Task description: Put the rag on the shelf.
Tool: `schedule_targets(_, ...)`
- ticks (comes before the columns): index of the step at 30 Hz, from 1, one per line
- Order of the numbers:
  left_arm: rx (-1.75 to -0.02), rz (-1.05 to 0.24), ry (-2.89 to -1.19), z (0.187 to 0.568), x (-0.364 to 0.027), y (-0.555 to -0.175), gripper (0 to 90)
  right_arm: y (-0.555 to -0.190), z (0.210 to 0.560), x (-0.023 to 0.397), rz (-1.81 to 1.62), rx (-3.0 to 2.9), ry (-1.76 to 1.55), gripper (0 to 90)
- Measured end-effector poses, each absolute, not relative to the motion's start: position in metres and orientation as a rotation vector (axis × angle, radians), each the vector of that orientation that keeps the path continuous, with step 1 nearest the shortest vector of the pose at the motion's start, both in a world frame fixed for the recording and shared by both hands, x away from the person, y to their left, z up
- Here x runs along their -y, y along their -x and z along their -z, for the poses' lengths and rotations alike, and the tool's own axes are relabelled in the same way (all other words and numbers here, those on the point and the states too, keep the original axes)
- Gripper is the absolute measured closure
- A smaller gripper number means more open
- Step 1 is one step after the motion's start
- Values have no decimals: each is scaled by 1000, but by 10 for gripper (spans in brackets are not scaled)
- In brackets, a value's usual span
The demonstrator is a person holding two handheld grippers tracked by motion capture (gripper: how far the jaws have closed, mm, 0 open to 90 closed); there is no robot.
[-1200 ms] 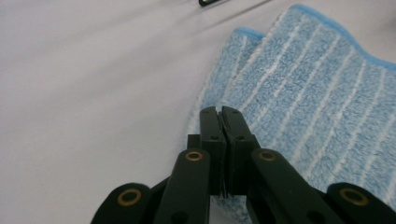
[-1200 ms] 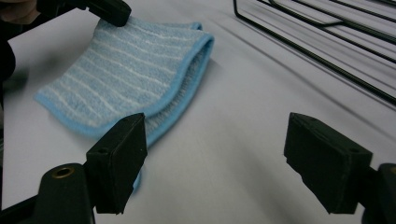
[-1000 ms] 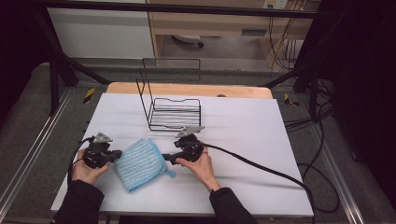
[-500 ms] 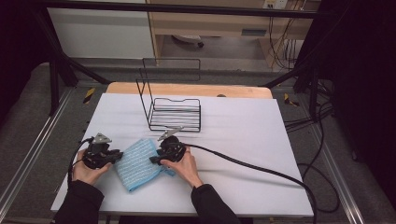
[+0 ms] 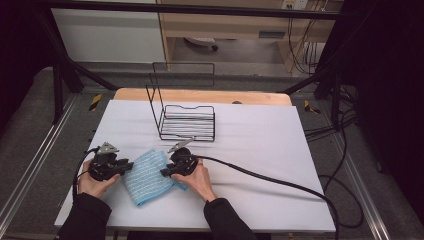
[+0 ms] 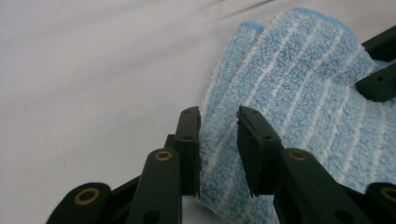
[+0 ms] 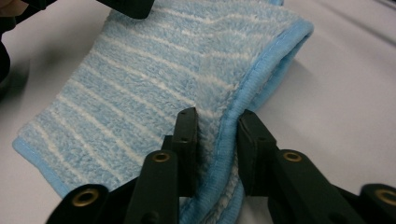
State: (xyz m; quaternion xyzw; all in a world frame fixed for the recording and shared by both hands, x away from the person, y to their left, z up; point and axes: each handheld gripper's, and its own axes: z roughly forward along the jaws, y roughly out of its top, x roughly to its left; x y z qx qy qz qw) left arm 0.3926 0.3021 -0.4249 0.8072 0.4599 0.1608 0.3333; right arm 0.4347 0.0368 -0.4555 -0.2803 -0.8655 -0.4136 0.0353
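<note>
A light blue striped towel (image 5: 147, 176) lies folded on the white table (image 5: 260, 145) near its front edge. My left gripper (image 5: 129, 168) is at the towel's left edge. Its jaws have just been opening and stand apart (image 6: 218, 123), with the towel's edge (image 6: 299, 84) loose between them. My right gripper (image 5: 165, 172) is at the towel's right side. Its jaws have just been closing (image 7: 217, 123) and pinch the folded, hemmed edge of the towel (image 7: 154, 70). Each gripper view shows the other gripper's jaws across the cloth.
A black wire rack (image 5: 187, 122) with a tall back frame stands behind the towel at the table's middle. The right gripper's cable (image 5: 270, 177) trails off to the right across the table. Table edges run close to both hands.
My right hand has moved left and down from beside the towel onto its right edge, and its jaws have narrowed onto the cloth. The left hand has stayed in place.
</note>
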Motion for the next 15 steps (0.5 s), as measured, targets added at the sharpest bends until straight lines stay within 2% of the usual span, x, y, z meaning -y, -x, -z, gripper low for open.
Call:
schedule_targets(4, -1194, -425, -2105, 424, -302, -392, 693, -433, 454, -36, 1282, 2638, 876, 801)
schedule_targets(10, -1193, -437, -2063, 421, -305, -390, 678, -428, 445, -34, 1316, 2636, 895, 815)
schedule_targets(15, -1180, -449, -2008, 417, -306, -389, 608, -421, 432, -23, 1311, 2662, 936, 817)
